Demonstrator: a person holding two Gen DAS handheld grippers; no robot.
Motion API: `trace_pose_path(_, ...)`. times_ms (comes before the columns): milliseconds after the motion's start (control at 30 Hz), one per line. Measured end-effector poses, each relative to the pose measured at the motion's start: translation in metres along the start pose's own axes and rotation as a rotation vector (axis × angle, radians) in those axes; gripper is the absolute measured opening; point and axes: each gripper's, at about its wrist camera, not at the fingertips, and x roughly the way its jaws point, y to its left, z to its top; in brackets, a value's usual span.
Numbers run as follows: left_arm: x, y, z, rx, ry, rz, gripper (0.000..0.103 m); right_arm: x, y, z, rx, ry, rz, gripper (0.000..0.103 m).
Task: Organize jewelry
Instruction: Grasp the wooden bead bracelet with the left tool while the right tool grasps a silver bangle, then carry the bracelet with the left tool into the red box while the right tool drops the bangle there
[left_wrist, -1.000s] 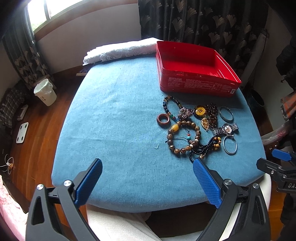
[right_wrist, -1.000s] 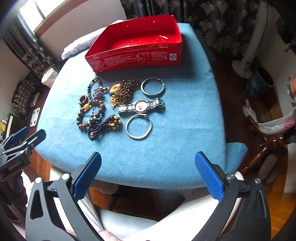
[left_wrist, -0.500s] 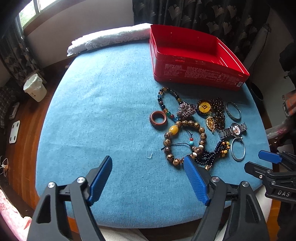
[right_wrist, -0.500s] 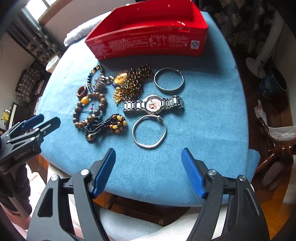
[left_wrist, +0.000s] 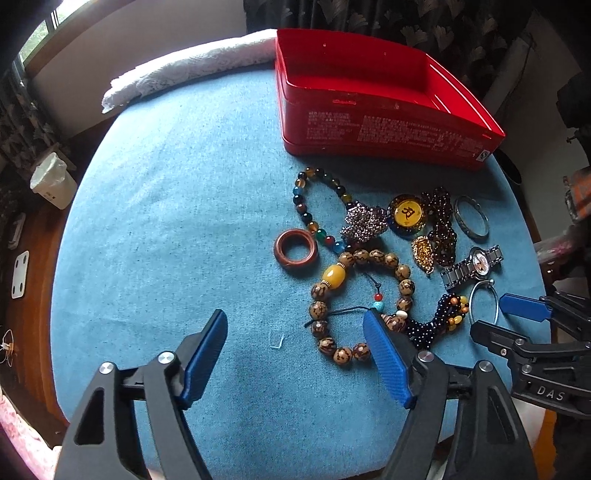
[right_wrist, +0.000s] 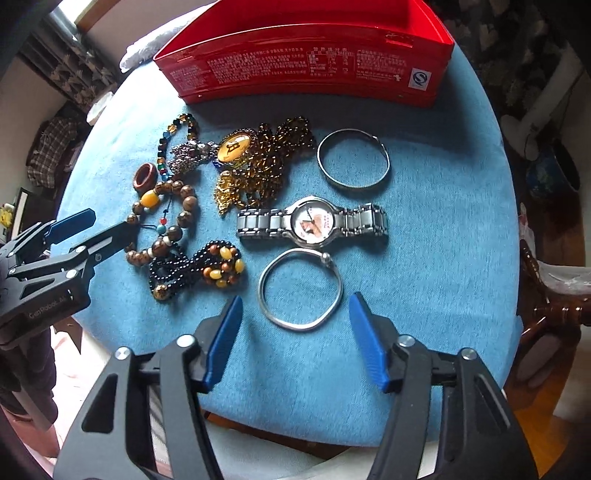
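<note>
While the left hand-held gripper (left_wrist: 295, 354) is pointing down over the blue-covered desk (left_wrist: 177, 206), its jaws are closing with nothing between them but bare cloth; its right blue pad is overlapping the near edge of the wooden bead bracelet (left_wrist: 360, 295). In the left wrist view, the jewelry is lying in a loose cluster just in front of the red box (left_wrist: 380, 110), which is sitting open at the far side. A brown ring (left_wrist: 295, 251) is resting at the left of the cluster, just beside a string of coloured beads (left_wrist: 314, 206) and a sparkly charm (left_wrist: 364, 223). A yellow pendant (left_wrist: 406, 215), a watch (left_wrist: 472, 266) and a dark bead bracelet (left_wrist: 439, 317) are lying farther right, and a white cloth (left_wrist: 184, 74) is bunched along the far edge. The right hand-held gripper (left_wrist: 495, 317) is coming in at the right edge. In the right wrist view, the right hand-held gripper (right_wrist: 295, 332) is aiming steeply down, its jaws closing and gripping nothing; a thin silver bangle (right_wrist: 300, 290) is lying just ahead of the pads, partly in line with the gap. The watch (right_wrist: 314, 221) is lying just beyond it, a second bangle (right_wrist: 352, 158) is sitting farther back, near the red box (right_wrist: 306, 62), and the left hand-held gripper (right_wrist: 103, 232) is reaching in from the left by the wooden beads.
</note>
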Motion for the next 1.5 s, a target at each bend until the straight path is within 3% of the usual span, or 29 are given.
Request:
trace_pose_path(167,0.015,0.0,0.0,-0.011,0.058,-0.049,0.064,0.003,0.005,0.001,-0.03,-0.001,-0.03,0.046)
trace_pose_path(367,0.017,-0.002,0.001,-0.004,0.057,-0.04,0.064,0.007,0.011,0.006,-0.057,0.006,-0.05,0.052)
trace_pose_path(500,0.018,-0.004,0.001,0.017,0.053,-0.013,0.061,0.01,0.016,0.009,-0.08,-0.004,-0.075,0.048)
trace_pose_path(667,0.017,-0.008,0.005,0.015,0.046,-0.01,0.028,0.009,0.013,0.006,-0.068,-0.007,-0.069,0.047)
trace_pose_path(833,0.013,0.006,0.004,0.001,0.053,-0.036,0.011,0.004,0.002,-0.001,-0.031,-0.002,-0.045,0.047)
trace_pose_path(1300,0.009,-0.005,-0.005,0.005,0.032,-0.015,0.011,-0.001,0.0,-0.006,-0.018,-0.01,-0.057,0.047)
trace_pose_path(1500,-0.028,-0.004,-0.005,-0.019,-0.043,-0.093,0.011,-0.029,-0.001,-0.001,-0.012,-0.072,-0.045,0.047)
